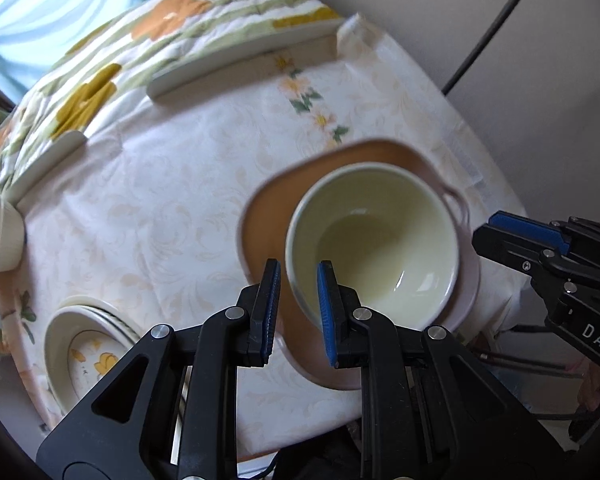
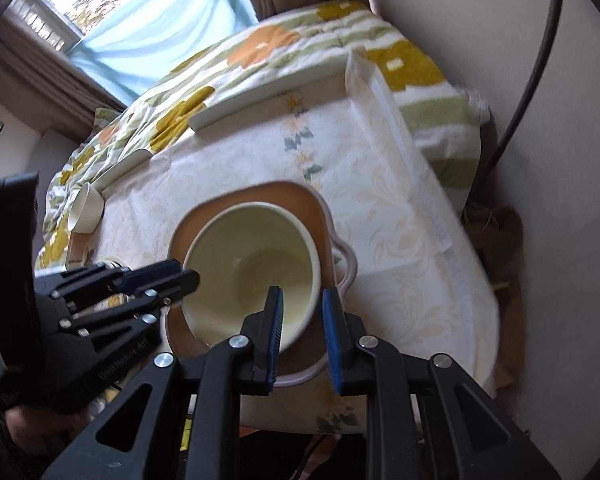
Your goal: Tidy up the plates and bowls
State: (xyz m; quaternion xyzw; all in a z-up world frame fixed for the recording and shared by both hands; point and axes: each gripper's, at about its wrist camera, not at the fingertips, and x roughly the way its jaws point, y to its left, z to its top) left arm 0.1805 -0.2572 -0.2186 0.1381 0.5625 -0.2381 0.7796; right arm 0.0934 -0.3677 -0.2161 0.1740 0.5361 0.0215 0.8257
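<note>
Tablecloth [image 1: 160, 184], gripped cream bowl [image 1: 380, 240]

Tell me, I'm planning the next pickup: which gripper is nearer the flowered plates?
Left. The left gripper clamps the rim of the big bowl on the side facing the flowered plates; the right gripper clamps the opposite rim, farther from them.

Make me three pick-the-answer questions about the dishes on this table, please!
1. Where is the big bowl? A over the brown plate; B on the quilt; C beside the window.
2. What colour are the finger pads? A red; B blue; C green.
3. How is the big bowl? A full of soup; B upside down; C empty.

Answers: 1 A, brown plate shows around it. 2 B, blue strips line the fingers. 3 C, its bare pale inside shows.
</note>
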